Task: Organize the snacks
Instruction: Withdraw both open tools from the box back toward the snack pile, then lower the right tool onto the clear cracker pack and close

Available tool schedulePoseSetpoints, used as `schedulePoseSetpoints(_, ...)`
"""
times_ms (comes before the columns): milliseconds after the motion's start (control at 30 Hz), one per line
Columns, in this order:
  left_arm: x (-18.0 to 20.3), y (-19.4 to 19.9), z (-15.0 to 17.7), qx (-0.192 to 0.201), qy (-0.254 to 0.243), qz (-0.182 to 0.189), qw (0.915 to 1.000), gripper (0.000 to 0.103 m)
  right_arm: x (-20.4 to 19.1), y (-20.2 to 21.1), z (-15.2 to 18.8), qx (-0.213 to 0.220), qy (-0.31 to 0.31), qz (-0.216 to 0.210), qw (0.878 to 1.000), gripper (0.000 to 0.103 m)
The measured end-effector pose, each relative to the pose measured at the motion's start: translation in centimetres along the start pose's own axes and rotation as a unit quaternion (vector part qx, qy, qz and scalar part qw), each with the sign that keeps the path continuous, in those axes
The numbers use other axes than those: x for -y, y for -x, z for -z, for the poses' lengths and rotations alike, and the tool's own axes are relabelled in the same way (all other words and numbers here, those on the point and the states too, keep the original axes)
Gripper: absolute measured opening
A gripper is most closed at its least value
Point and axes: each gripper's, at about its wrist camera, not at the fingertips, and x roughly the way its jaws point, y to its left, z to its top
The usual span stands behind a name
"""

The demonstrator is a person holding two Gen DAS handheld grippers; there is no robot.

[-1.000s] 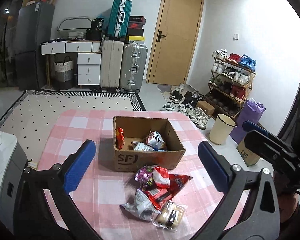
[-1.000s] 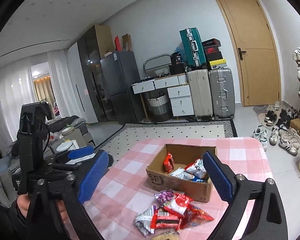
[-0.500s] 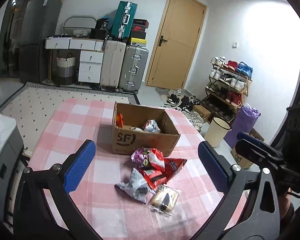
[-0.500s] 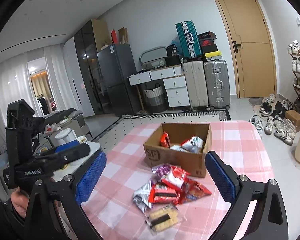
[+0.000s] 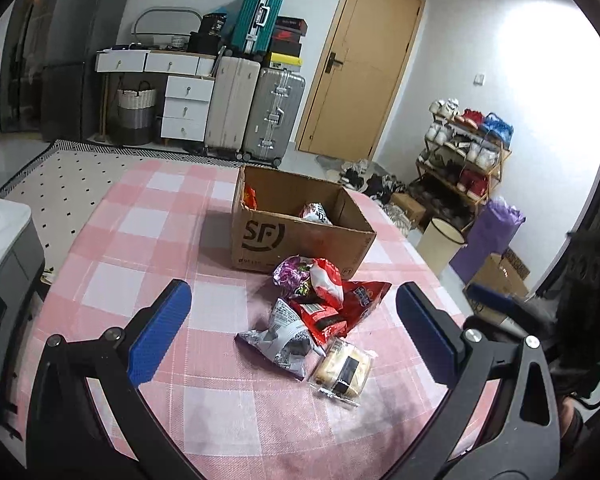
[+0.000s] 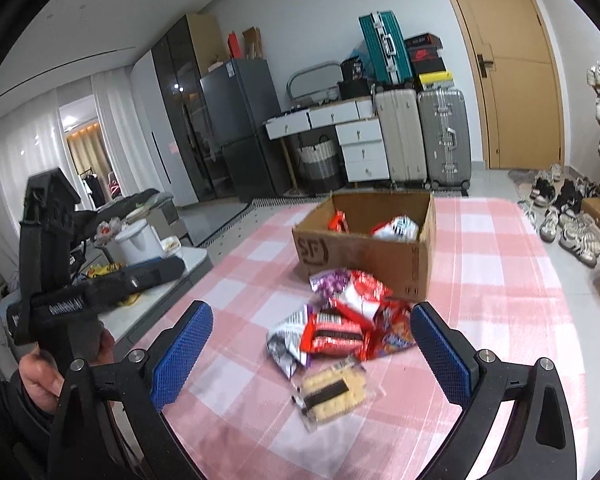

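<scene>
A brown cardboard box (image 5: 300,236) marked SF stands on the pink checked tablecloth (image 5: 148,240) and holds a few snack packs. In front of it lies a pile of snack packs (image 5: 320,300), with a silver bag (image 5: 280,340) and a clear-wrapped biscuit pack (image 5: 344,368) nearest me. My left gripper (image 5: 296,336) is open and empty, above the table just short of the pile. My right gripper (image 6: 312,352) is open and empty, with the box (image 6: 364,248), the pile (image 6: 340,320) and the biscuit pack (image 6: 334,392) showing between its fingers.
Suitcases (image 5: 256,112) and white drawers (image 5: 184,104) stand against the far wall beside a wooden door (image 5: 356,72). A shoe rack (image 5: 464,148) and a cream bin (image 5: 440,244) are to the right of the table. A grey side unit (image 5: 4,248) stands at the left.
Both grippers have come lower and nearer to the table, so the snack pile and box appear larger. Both stay open and empty.
</scene>
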Motion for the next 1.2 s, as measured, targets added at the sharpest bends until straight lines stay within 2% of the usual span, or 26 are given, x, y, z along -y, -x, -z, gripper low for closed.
schedulePoseSetpoints(433, -1.2, -3.4, 2.4, -0.036, 0.003, -0.002, 0.9993, 0.102, 1.5, -7.0, 5.1, -0.099, -0.009, -0.011, 0.995, 0.101)
schedulePoseSetpoints(700, -2.3, -4.5, 2.9, -0.045, 0.011, -0.003, 0.9989, 0.102, 2.3, -11.4, 7.5, -0.163, -0.002, 0.006, 0.987, 0.101)
schedulePoseSetpoints(933, -3.4, -4.9, 3.2, -0.045, 0.021, -0.005, 0.9988, 0.102, 1.9, -14.2, 8.4, -0.197, 0.031, 0.022, 0.98, 0.1)
schedulePoseSetpoints(1067, -3.8, -5.1, 3.3, -0.046, 0.024, -0.007, 0.9986, 0.102, 1.8, -15.7, 8.8, -0.22, 0.049, 0.05, 0.973, 0.1)
schedulePoseSetpoints(1200, -4.2, -5.1, 3.5, -0.047, 0.029, -0.007, 0.9984, 0.102, 1.5, -16.4, 8.9, -0.224, 0.068, 0.061, 0.97, 0.098)
